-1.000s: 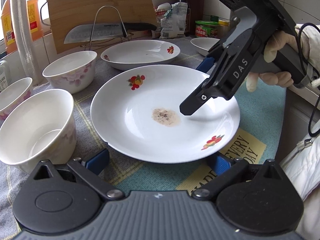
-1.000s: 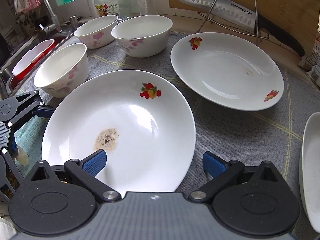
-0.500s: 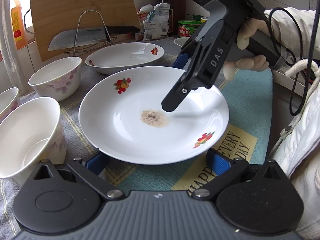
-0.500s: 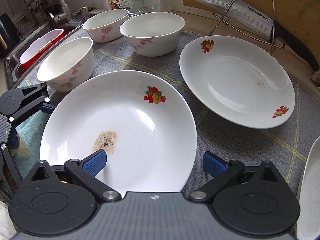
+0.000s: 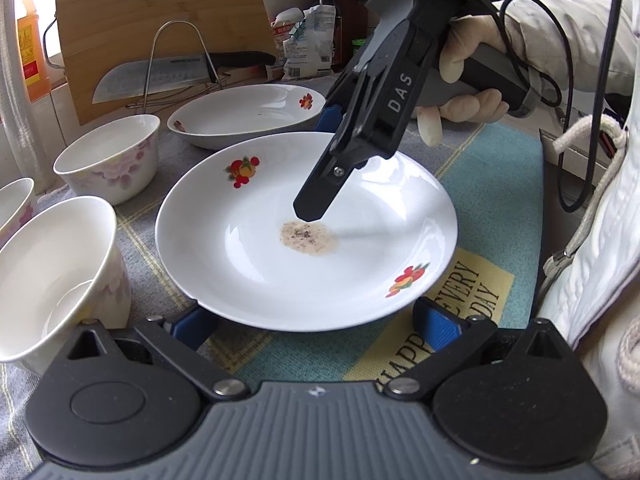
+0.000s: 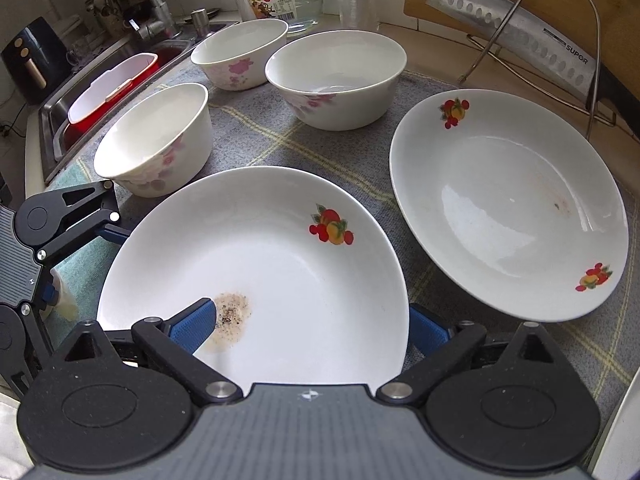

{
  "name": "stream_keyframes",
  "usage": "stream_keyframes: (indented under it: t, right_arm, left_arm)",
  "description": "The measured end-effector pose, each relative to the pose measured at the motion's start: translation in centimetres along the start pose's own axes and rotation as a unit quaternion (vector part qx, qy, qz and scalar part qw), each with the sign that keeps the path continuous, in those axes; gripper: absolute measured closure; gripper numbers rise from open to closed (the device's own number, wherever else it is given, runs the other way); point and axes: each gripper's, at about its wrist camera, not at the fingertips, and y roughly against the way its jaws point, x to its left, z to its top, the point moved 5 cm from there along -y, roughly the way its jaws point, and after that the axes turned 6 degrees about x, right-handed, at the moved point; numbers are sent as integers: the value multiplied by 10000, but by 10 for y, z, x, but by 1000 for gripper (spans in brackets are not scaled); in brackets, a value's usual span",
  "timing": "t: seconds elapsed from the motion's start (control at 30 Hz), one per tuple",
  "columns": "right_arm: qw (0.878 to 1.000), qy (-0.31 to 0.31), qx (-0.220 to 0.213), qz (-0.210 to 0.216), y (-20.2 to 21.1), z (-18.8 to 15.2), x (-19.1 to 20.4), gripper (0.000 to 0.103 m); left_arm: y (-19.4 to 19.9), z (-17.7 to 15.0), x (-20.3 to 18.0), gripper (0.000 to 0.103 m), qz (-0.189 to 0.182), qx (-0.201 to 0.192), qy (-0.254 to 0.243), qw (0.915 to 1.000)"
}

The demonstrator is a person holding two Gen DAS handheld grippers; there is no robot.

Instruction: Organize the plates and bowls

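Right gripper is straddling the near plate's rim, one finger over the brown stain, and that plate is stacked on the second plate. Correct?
Not stacked. In the right wrist view the stained plate lies on the mat beside the second plate, apart from it. The rest holds: the right gripper, jaws closing, straddles its rim, one finger over the stain.

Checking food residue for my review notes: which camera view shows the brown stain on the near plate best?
The left wrist view: the stain lies unobstructed at the plate's centre, under the right gripper. The right wrist view shows it low in frame, partly behind a blue finger pad.
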Motion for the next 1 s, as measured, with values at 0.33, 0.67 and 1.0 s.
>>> stream_keyframes:
  t: [0.33, 0.67, 1.0]
  right_arm:
    - [9988, -283, 51, 393, 2, 6, -6, 6]
    - [9979, -458, 115, 450, 3, 6, -7, 6]
    - [9978, -471, 115, 448, 5, 3, -4, 6]
  left_arm:
    - [0, 1, -1, 1, 0, 11, -28, 10000]
    - [1, 2, -1, 3, 74, 26, 17, 10000]
    - [3, 3, -4, 4, 113, 53, 10, 9999]
